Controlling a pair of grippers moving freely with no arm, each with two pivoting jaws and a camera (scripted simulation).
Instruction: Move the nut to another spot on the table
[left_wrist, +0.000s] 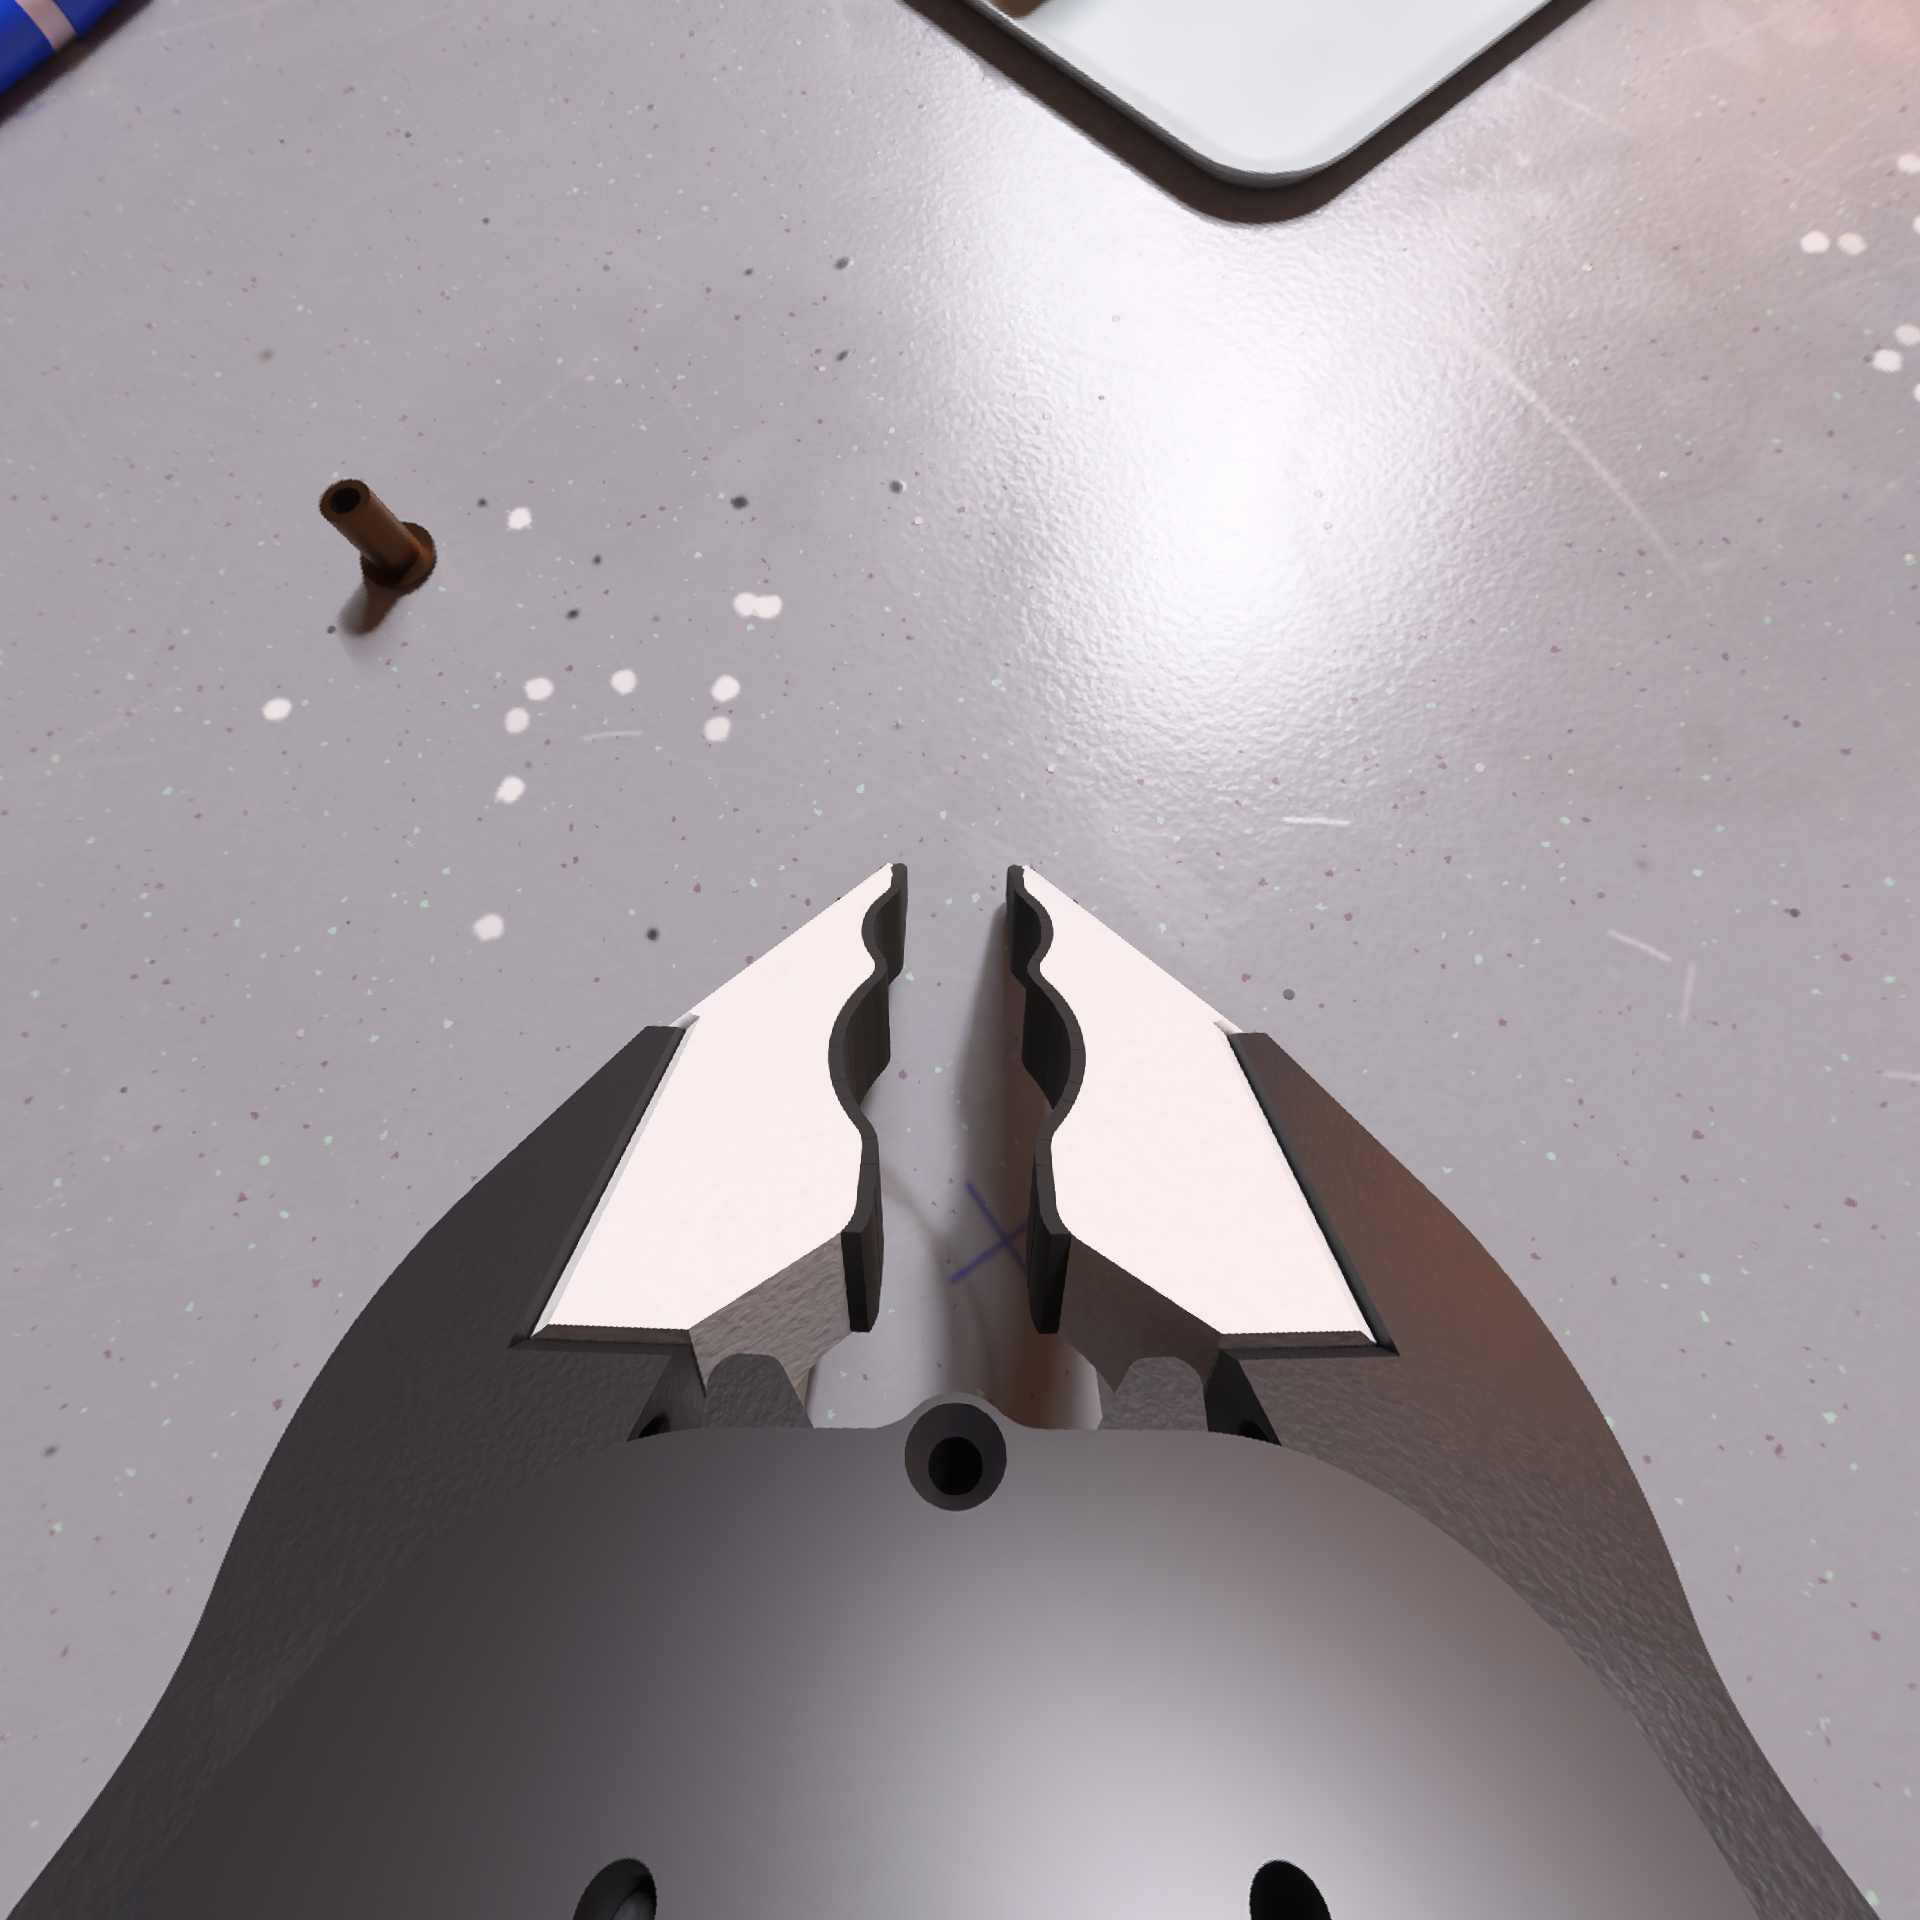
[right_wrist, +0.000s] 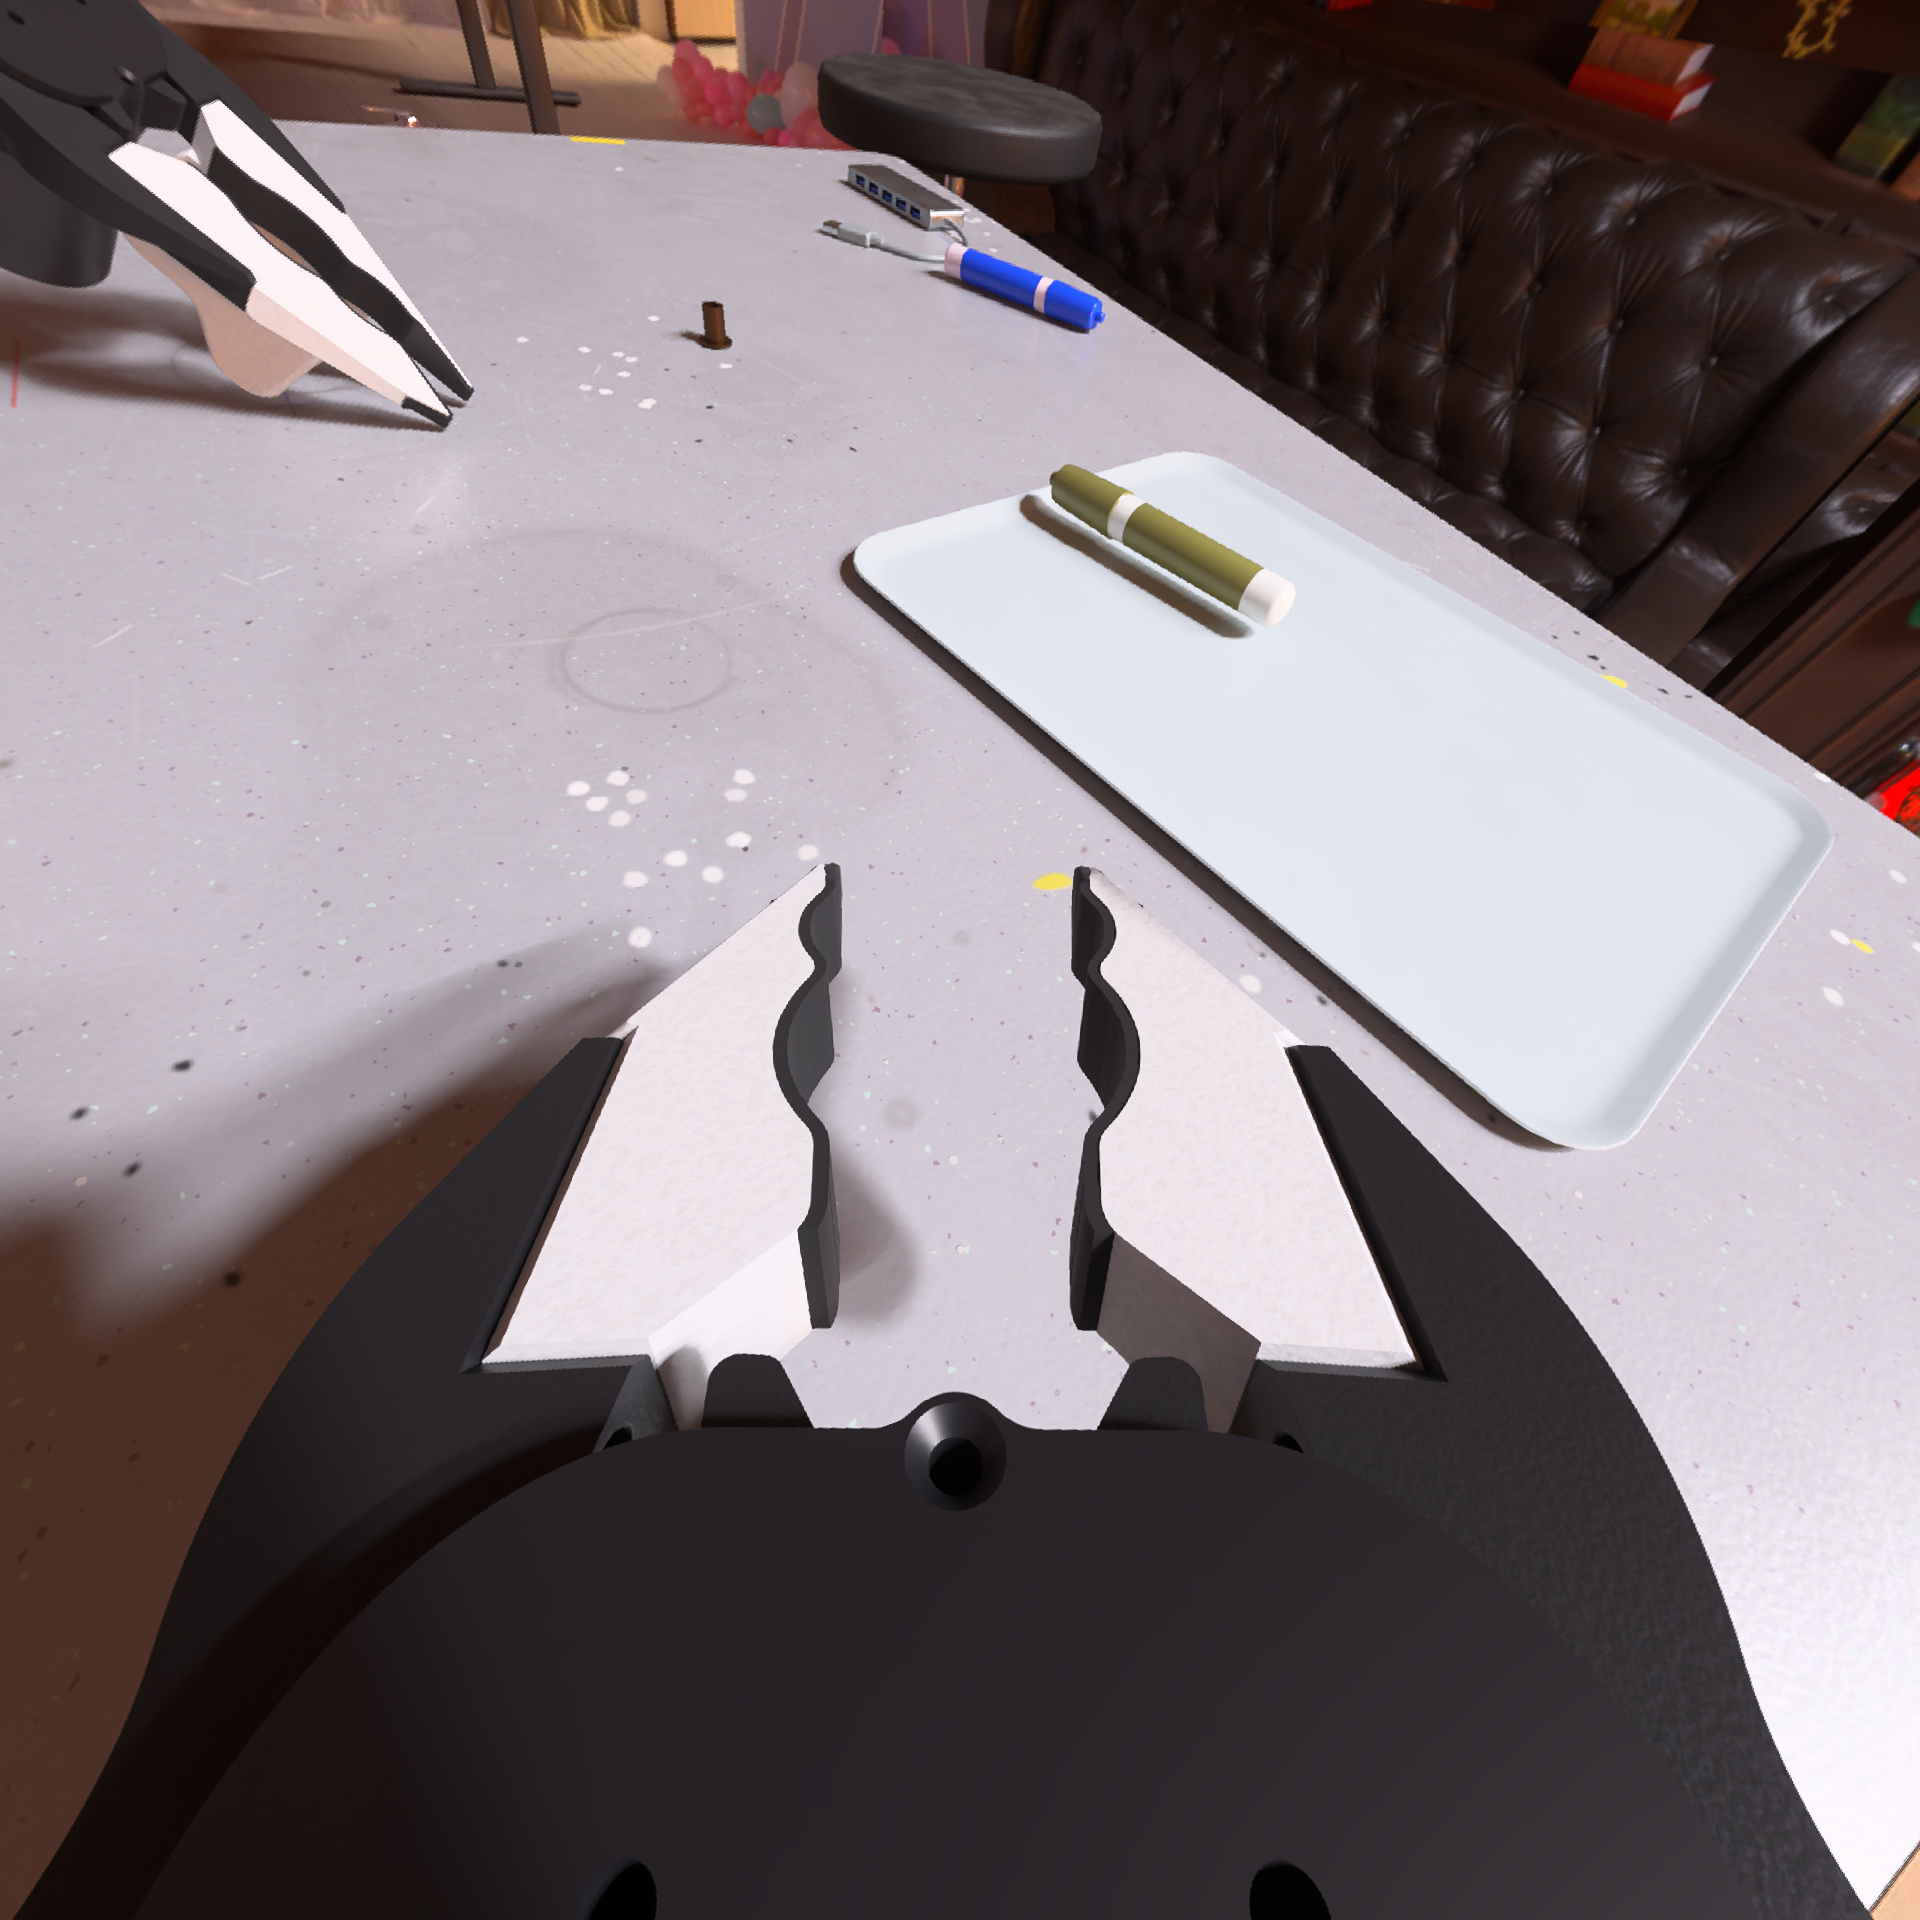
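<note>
Plenty of bare speckled grey table (right_wrist: 416, 675) here, its far edge running past the pale blue rectangular tray (right_wrist: 1351, 831). Right gripper (right_wrist: 956, 883) hovers low, fingers (right_wrist: 727, 1122) spread moderately wide, holding nothing. Left gripper (left_wrist: 956, 883) tilts down, fingers (left_wrist: 727, 1143) parted by a narrow gap, empty. Farther off, the small brown flanged metal nut (left_wrist: 376, 532) stands upright, alone, near the blue marker pen (right_wrist: 1023, 286).
</note>
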